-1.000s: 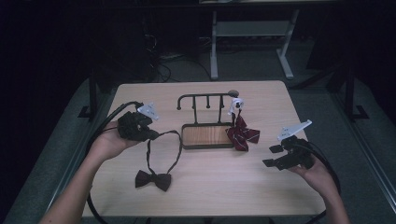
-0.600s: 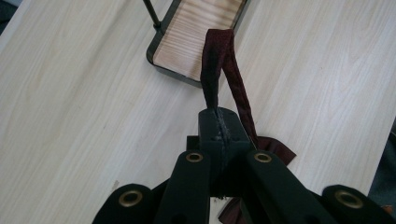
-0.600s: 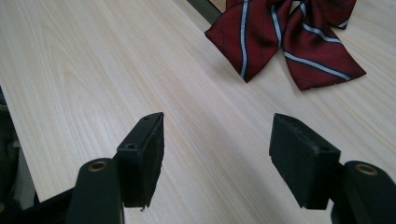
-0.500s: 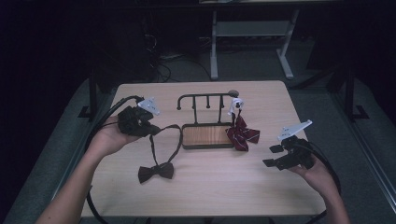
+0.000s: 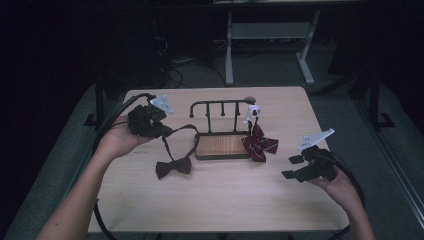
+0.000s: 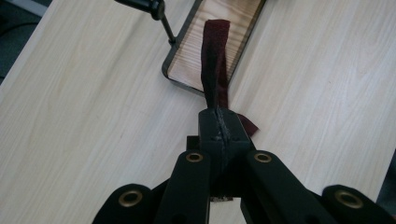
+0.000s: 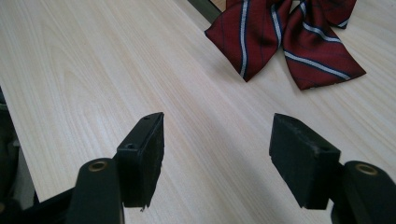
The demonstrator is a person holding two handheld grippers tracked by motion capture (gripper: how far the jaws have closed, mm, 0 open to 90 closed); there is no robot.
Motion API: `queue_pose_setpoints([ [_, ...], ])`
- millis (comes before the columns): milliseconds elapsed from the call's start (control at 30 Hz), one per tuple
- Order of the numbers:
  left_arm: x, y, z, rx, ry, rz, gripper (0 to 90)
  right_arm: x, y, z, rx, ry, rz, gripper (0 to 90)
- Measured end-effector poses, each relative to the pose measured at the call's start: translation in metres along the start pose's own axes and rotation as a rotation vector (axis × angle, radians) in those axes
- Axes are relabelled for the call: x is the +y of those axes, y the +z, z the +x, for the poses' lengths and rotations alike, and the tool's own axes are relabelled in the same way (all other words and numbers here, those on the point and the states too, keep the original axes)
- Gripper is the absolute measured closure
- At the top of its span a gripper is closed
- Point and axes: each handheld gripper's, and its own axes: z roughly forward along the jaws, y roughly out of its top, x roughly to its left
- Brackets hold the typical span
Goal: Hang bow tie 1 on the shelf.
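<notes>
A dark brown bow tie (image 5: 173, 166) lies on the table left of a black rail stand with a wooden base (image 5: 222, 145). Its strap (image 5: 182, 130) loops up to my left gripper (image 5: 165, 132), whose jaws are shut on the dark red band (image 6: 215, 74); the band stretches over the wooden base (image 6: 233, 14). A red striped bow tie (image 5: 260, 145) hangs at the stand's right end and spreads on the table (image 7: 285, 37). My right gripper (image 5: 294, 167) hovers open low over bare wood (image 7: 217, 154), right of that tie.
The stand's black rail (image 5: 220, 103) carries a white clip (image 5: 252, 111) at its right end. The table edge (image 5: 320, 150) runs close to my right hand. Cables trail off both grippers. A white frame leg (image 5: 305, 65) stands on the floor behind.
My left gripper has pulled the strap up and toward the stand, dragging the brown bow tie right and farther from the front edge. The right gripper has stayed put.
</notes>
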Motion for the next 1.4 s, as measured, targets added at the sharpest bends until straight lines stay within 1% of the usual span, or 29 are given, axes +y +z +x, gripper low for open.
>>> queue_pose_setpoints([
  [33,0.000,0.000,0.000,0.003,-0.006,-0.006,90.0,0.000,0.000,0.000,0.000,0.001,0.001,35.1],
  [133,0.002,-0.001,0.002,0.002,-0.007,-0.010,90.0,0.000,0.000,0.000,0.000,0.002,0.002,35.1],
  [367,0.007,0.000,0.003,0.005,-0.006,-0.003,90.0,0.000,0.000,0.001,0.001,0.003,0.004,35.1],
  [467,0.010,0.000,0.006,0.010,-0.002,0.007,90.0,0.001,0.000,0.001,0.000,-0.003,0.004,35.1],
  [600,0.015,-0.001,0.010,0.017,-0.010,0.009,90.0,0.000,-0.001,0.000,0.000,0.000,0.000,35.1],
  [633,0.016,-0.001,0.011,0.018,-0.018,0.002,90.0,0.000,-0.001,0.000,-0.001,-0.003,0.000,35.1],
  [667,0.017,-0.002,0.012,0.018,-0.013,0.005,90.0,0.000,-0.001,0.000,-0.001,0.002,0.001,35.1],
  [767,0.019,-0.002,0.015,0.021,-0.016,0.010,90.0,0.000,-0.002,0.000,-0.001,0.002,0.000,35.1],
  [967,0.021,0.000,0.020,0.024,-0.037,0.004,90.0,-0.001,-0.003,0.000,-0.002,0.002,-0.003,35.1],
  [1067,0.023,0.000,0.023,0.025,-0.035,0.008,90.0,-0.001,-0.003,0.000,-0.003,0.000,-0.003,35.1],
  [1100,0.024,0.000,0.023,0.026,-0.042,0.006,90.0,-0.001,-0.003,0.000,-0.003,0.001,-0.002,35.1],
  [1167,0.025,0.001,0.026,0.028,-0.040,0.016,90.0,0.000,-0.003,0.000,-0.003,0.000,-0.003,35.1],
  [1300,0.027,0.001,0.031,0.028,-0.056,0.014,90.0,-0.001,-0.003,0.000,-0.003,0.000,-0.004,35.1],
  [1400,0.028,0.003,0.034,0.030,-0.070,0.026,90.0,-0.001,-0.004,0.000,-0.004,0.002,-0.006,35.1],
])
